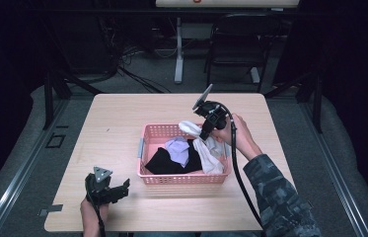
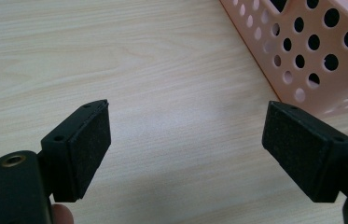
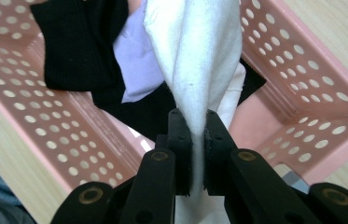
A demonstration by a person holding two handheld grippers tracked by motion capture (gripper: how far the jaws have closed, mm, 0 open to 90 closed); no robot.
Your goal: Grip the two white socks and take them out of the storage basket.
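Observation:
A pink perforated basket (image 1: 148,132) sits mid-table and holds a black cloth (image 1: 164,161), a lilac cloth (image 1: 179,148) and a white cloth (image 1: 206,147). My right gripper (image 1: 204,133) hangs over the basket's far right part, shut on the white cloth (image 3: 195,60), which is pinched between its pads and drapes down into the basket (image 3: 302,60). The black cloth (image 3: 80,42) and lilac cloth (image 3: 136,60) lie beneath it. My left gripper (image 1: 122,188) rests low near the table's front left, jaws open and empty (image 2: 185,140), with the basket's wall (image 2: 311,51) to its right.
The light wooden table (image 1: 117,118) has bare surface left of and in front of the basket. Beyond the far edge stand a dark chair (image 1: 238,44) and a white table leg (image 1: 178,49) among floor cables.

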